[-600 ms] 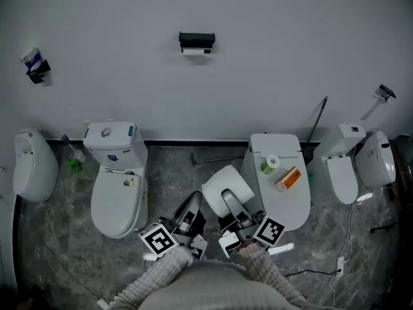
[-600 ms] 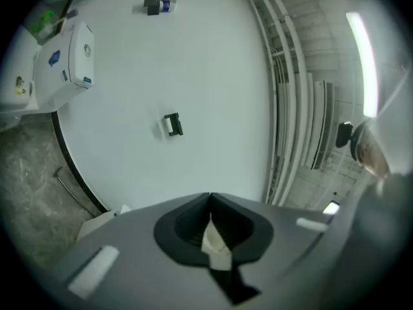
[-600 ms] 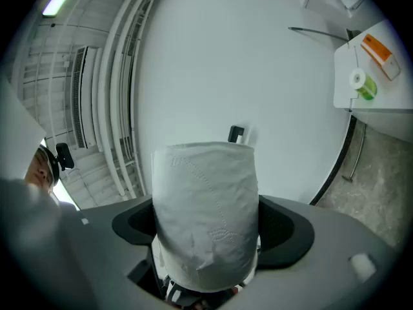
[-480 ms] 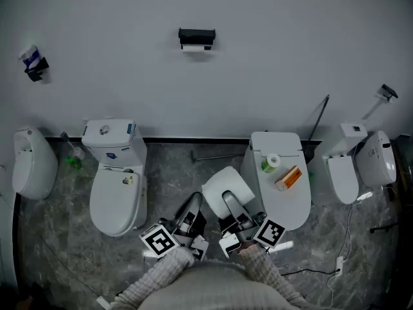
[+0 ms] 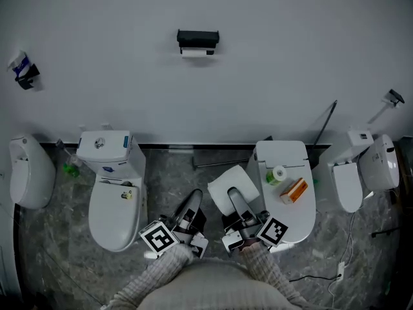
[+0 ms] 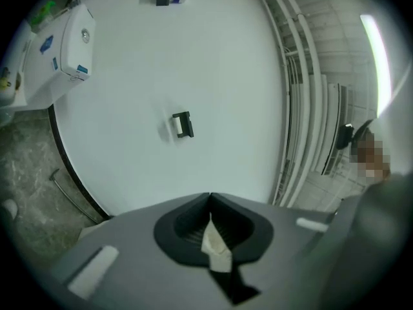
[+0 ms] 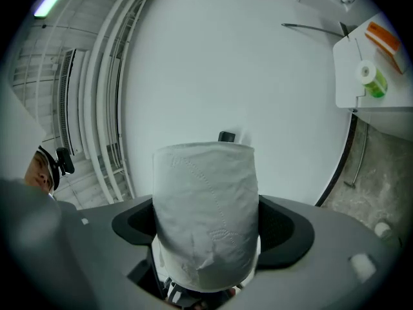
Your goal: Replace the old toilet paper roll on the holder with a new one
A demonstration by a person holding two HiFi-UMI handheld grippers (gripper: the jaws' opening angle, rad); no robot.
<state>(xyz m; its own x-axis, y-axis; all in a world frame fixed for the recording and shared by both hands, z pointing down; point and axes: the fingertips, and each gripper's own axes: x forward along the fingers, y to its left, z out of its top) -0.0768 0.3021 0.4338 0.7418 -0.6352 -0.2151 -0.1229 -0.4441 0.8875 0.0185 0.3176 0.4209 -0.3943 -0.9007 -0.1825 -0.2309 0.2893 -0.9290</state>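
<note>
Since the earlier frame the head view has shifted. The left toilet (image 5: 110, 202) and the lidded toilet (image 5: 284, 166) sit lower and further outward, which suggests the person is nearer the wall. Both tools keep their places in frame.

Left side: the left gripper (image 5: 193, 201) is closed, with a small pale scrap (image 6: 216, 254), apparently tissue, caught between its jaws. It is raised toward the wall.

Centre: the holder (image 5: 198, 38) is mounted high on the wall, well apart from both tools. The old roll (image 5: 195, 52) is still hanging beneath it.

Right side: the right gripper (image 5: 236, 200) is clamped at full spread on the new roll (image 5: 230, 185), which stands on end between the pads.

Assessment: the new roll is judged light, soft and easily crushed, and its outer sheet is loose. The hold is best kept across the sides with modest pressure. The core must stay free for the holder.
</note>
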